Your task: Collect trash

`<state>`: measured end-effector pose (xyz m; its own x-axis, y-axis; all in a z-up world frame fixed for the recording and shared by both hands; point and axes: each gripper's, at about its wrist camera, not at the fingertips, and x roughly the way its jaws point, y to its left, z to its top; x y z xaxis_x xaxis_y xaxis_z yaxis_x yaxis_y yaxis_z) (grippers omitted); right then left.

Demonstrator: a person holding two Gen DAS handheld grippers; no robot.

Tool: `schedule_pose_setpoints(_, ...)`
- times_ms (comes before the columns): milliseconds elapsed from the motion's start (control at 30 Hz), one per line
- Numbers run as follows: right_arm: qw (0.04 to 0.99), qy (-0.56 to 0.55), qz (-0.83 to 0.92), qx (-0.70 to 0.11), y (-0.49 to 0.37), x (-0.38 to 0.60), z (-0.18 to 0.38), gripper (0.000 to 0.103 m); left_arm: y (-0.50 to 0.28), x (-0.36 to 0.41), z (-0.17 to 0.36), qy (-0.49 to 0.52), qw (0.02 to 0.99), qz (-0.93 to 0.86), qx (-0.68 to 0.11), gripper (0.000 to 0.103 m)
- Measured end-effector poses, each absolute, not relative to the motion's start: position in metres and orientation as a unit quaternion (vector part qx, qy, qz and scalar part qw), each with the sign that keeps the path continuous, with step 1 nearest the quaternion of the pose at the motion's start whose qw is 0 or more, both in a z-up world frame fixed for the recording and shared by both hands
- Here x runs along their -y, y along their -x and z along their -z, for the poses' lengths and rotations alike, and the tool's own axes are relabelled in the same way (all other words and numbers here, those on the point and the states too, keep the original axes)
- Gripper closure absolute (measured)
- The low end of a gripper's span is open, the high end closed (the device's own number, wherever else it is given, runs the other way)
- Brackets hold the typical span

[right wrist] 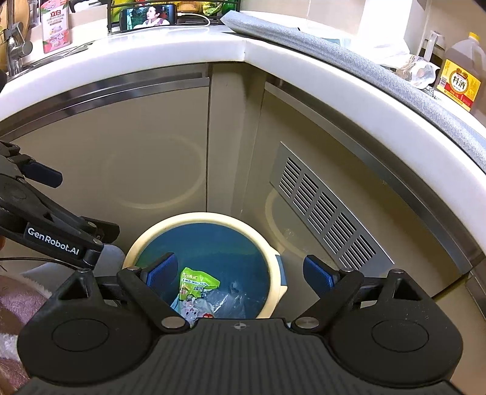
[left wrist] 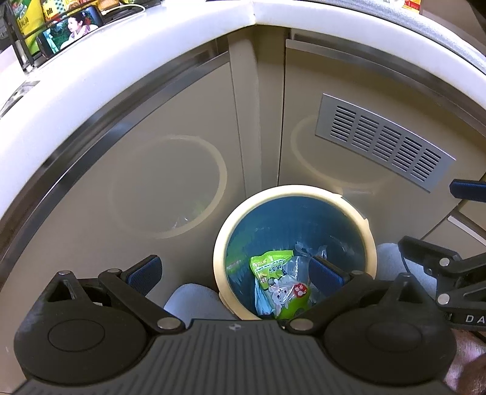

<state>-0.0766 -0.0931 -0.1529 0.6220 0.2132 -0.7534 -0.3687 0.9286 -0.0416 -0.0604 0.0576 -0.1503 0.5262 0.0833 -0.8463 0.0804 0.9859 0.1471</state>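
The green wrapper (left wrist: 275, 281) lies at the bottom of the bin (left wrist: 372, 243), on the blue liner, with crumpled clear plastic (left wrist: 296, 267) against its right side. In my left view its long axis runs roughly from the far rim toward me, printed face up. The bin stands on the floor in the corner where two cabinet doors meet, under the white surface (left wrist: 91, 79).

Both tools hang above the bin mouth, looking down into it. My left tool (left wrist: 237, 270) is spread wide and grips nothing: one pad is outside the rim to the left, the other pad (left wrist: 326, 272) is over the bin interior, just right of the wrapper. My right tool (right wrist: 241, 273) is also released and empty; its left pad (right wrist: 161, 269) sits over the inside of the bin just left of the wrapper (right wrist: 194, 288), its right pad beyond the rim.

So the trash is below and slightly ahead of both tools, between them. I judge it already collected here. If more is to be gathered, it would be up on the surface, where a clear bag (right wrist: 420, 71) lies by a bottle (right wrist: 460, 77) on the right side, nearer my right tool. The phone (right wrist: 148, 16) is propped well to the left.
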Motion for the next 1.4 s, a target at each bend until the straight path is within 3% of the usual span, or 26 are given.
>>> schedule_pose_setpoints(500,0.902,0.060,-0.152,-0.399,0.068,0.111,0.146,0.012,0.060,-0.049,0.116,-0.112,0.889,0.021,-0.444,0.000)
schedule_pose_setpoints(833,0.950,0.002,-0.160,-0.269,0.068,0.153,0.061,0.011,0.039,-0.041,0.042,-0.088,0.925,0.008,-0.368,0.000)
schedule_pose_setpoints(1167,0.976,-0.074,-0.065,-0.192,-0.016,0.214,0.009,0.009,-0.011,-0.022,-0.018,-0.062,0.950,0.007,-0.305,0.000)
schedule_pose_setpoints(1400,0.970,-0.165,0.023,-0.177,-0.094,0.257,0.006,0.009,-0.090,-0.012,-0.048,0.004,0.962,0.008,-0.271,0.000)
